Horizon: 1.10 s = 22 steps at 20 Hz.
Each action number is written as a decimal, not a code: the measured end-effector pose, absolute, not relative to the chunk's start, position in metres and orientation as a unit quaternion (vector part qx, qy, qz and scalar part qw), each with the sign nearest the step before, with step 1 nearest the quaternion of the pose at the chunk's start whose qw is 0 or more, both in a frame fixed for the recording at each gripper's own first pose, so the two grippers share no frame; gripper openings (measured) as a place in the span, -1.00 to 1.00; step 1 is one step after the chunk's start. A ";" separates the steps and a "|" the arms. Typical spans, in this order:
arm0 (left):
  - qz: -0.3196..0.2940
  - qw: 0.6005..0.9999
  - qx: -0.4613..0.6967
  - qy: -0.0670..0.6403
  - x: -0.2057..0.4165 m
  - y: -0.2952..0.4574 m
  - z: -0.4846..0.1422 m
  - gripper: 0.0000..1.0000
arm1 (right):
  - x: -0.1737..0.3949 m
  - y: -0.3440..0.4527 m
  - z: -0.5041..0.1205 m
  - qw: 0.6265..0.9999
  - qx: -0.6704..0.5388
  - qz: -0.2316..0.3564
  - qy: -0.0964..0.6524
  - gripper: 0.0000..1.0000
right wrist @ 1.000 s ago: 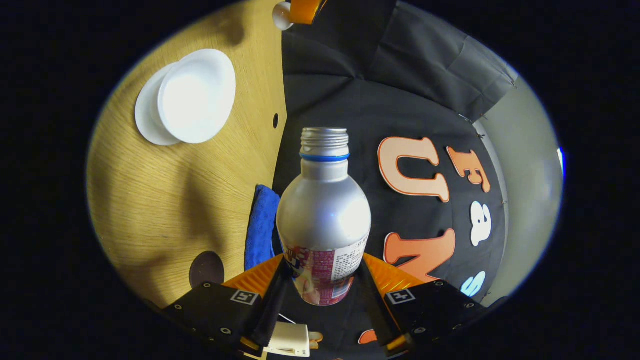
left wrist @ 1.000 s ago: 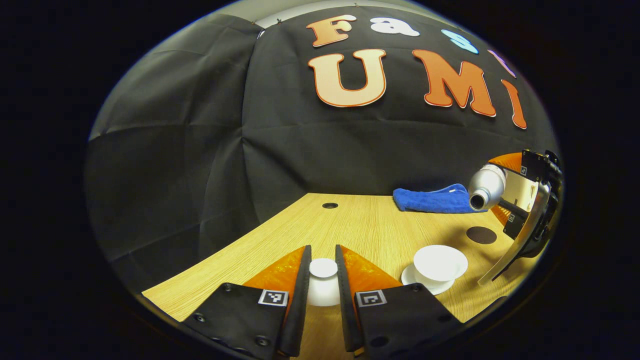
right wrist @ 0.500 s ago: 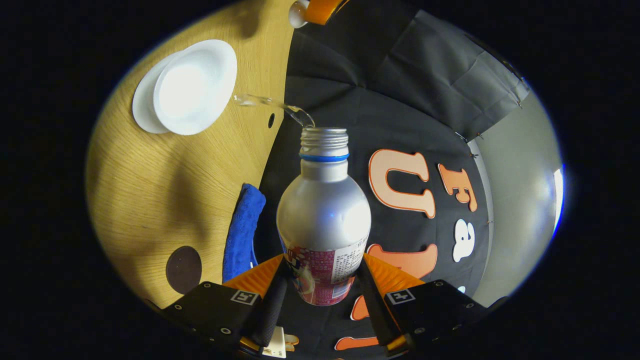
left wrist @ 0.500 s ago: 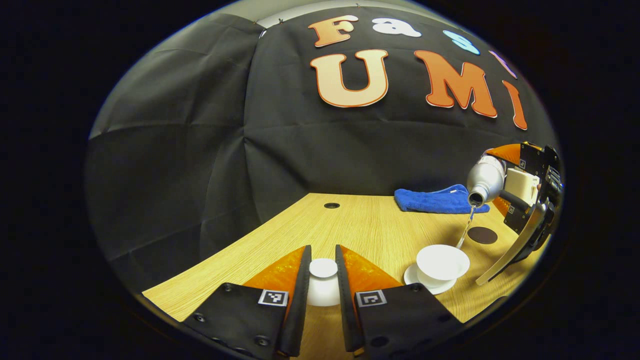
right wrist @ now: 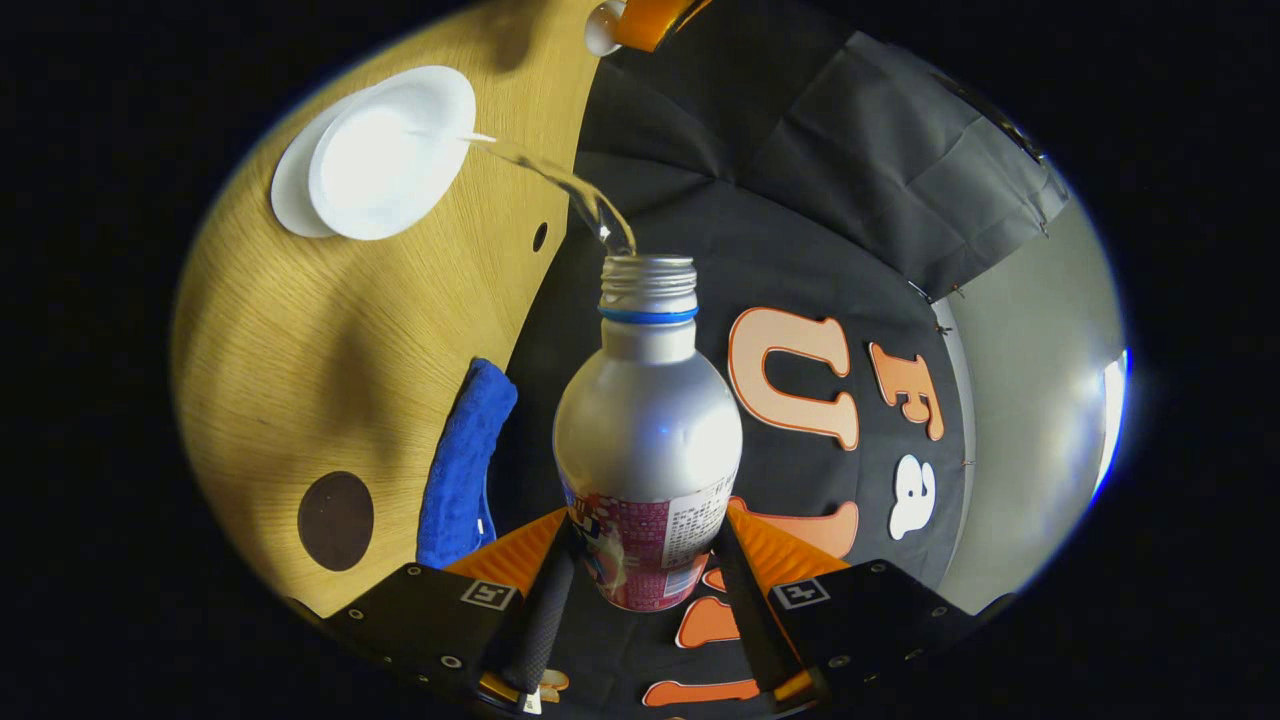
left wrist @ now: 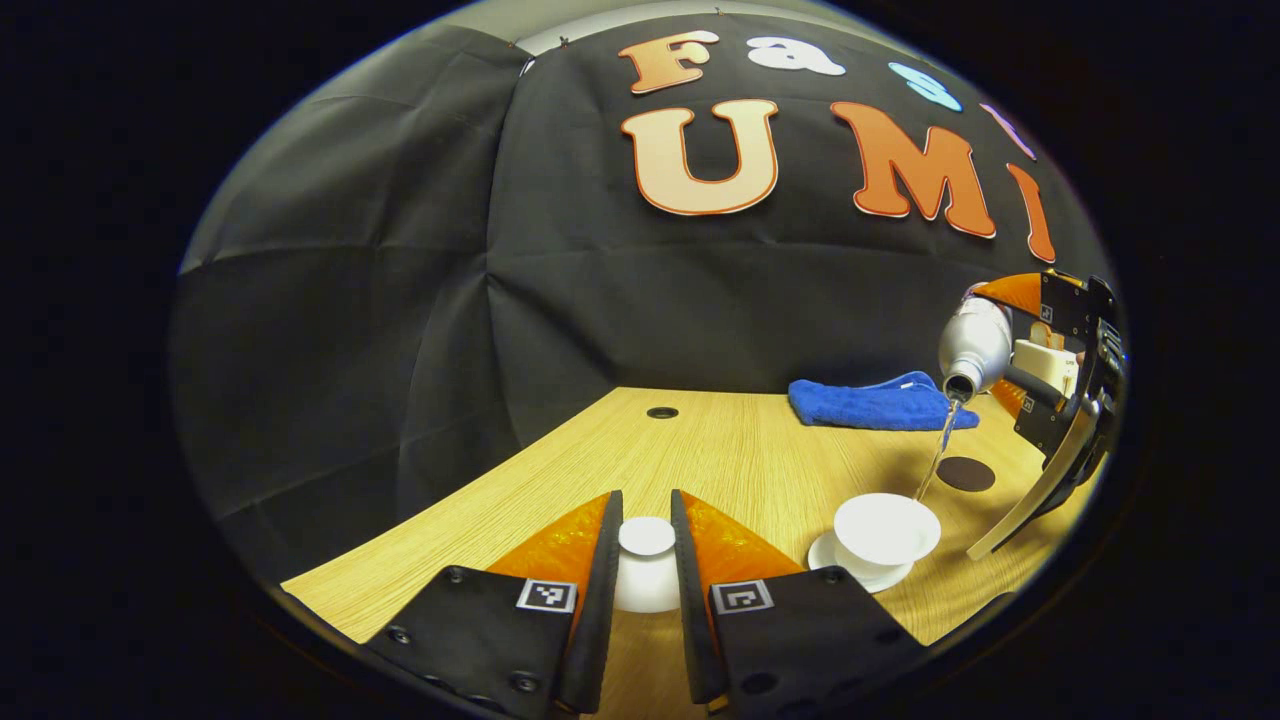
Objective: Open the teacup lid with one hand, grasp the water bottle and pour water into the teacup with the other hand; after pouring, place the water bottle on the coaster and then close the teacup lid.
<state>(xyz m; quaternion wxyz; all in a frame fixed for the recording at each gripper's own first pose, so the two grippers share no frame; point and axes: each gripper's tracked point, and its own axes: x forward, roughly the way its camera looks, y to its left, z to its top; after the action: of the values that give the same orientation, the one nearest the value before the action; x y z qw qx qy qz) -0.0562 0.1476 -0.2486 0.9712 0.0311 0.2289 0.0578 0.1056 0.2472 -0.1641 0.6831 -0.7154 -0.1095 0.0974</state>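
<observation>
My left gripper [left wrist: 645,545] is shut on the white teacup lid [left wrist: 646,575], held above the table's near edge. To its right the open white teacup [left wrist: 886,522] stands on its saucer [left wrist: 830,553]. My right gripper [right wrist: 640,560] is shut on the silver water bottle [right wrist: 648,440], which is tipped over with its open mouth toward the teacup [right wrist: 388,150]. A thin stream of water [right wrist: 560,185] runs from the mouth to the cup's rim. In the left gripper view the tilted bottle [left wrist: 975,345] hangs above and right of the cup. The dark round coaster [left wrist: 966,473] lies behind the cup.
A folded blue cloth [left wrist: 872,400] lies at the back of the wooden table [left wrist: 720,450], next to the coaster [right wrist: 335,520]. A small dark hole [left wrist: 661,412] sits in the tabletop near the back wall. The blue cloth [right wrist: 460,465] lies between coaster and wall.
The right gripper has tipped the bottle further and water has started to run out, its stream now reaching the teacup. The left gripper holds still with the lid.
</observation>
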 end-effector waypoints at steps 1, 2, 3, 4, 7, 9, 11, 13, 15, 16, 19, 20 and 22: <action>0.058 0.972 0.033 0.227 -0.058 0.148 -0.246 -0.29 | 0.108 0.245 -0.160 0.681 -0.718 0.094 -0.112 0.55; 0.058 0.972 0.033 0.226 -0.057 0.147 -0.245 -0.29 | 0.110 0.243 -0.157 0.680 -0.719 0.092 -0.115 0.55; 0.058 0.972 0.033 0.224 -0.057 0.148 -0.244 -0.29 | 0.110 0.243 -0.155 0.679 -0.719 0.090 -0.115 0.55; 0.058 0.972 0.033 0.224 -0.056 0.148 -0.244 -0.29 | 0.110 0.244 -0.153 0.679 -0.720 0.088 -0.118 0.55; 0.058 0.973 0.034 0.222 -0.057 0.147 -0.240 -0.29 | 0.110 0.247 -0.145 0.674 -0.723 0.087 -0.127 0.55; 0.058 0.973 0.034 0.220 -0.057 0.147 -0.239 -0.29 | 0.109 0.248 -0.138 0.669 -0.725 0.086 -0.135 0.55; 0.057 0.973 0.034 0.219 -0.057 0.147 -0.238 -0.36 | 0.110 0.251 -0.133 0.665 -0.727 0.086 -0.144 0.55; 0.057 0.974 0.034 0.218 -0.058 0.147 -0.236 -0.29 | 0.111 0.253 -0.127 0.662 -0.729 0.083 -0.150 0.55; 0.057 0.974 0.034 0.217 -0.058 0.146 -0.234 -0.30 | 0.112 0.252 -0.124 0.661 -0.730 0.081 -0.153 0.55; 0.058 0.974 0.034 0.217 -0.060 0.147 -0.233 -0.34 | 0.112 0.253 -0.122 0.659 -0.731 0.080 -0.155 0.55; 0.059 0.974 0.034 0.216 -0.059 0.148 -0.231 -0.34 | 0.113 0.254 -0.116 0.657 -0.733 0.080 -0.160 0.55; 0.059 0.974 0.034 0.216 -0.059 0.148 -0.231 -0.36 | 0.114 0.254 -0.116 0.656 -0.733 0.080 -0.161 0.55; 0.058 0.974 0.035 0.216 -0.060 0.147 -0.231 -0.34 | 0.113 0.256 -0.118 0.652 -0.736 0.083 -0.161 0.55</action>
<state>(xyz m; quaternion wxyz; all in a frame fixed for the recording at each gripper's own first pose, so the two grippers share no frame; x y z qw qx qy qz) -0.0601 0.1466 -0.2308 0.9740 0.0346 0.2163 0.0584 0.1130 0.2555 -0.1185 0.6525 -0.7360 -0.1606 0.0831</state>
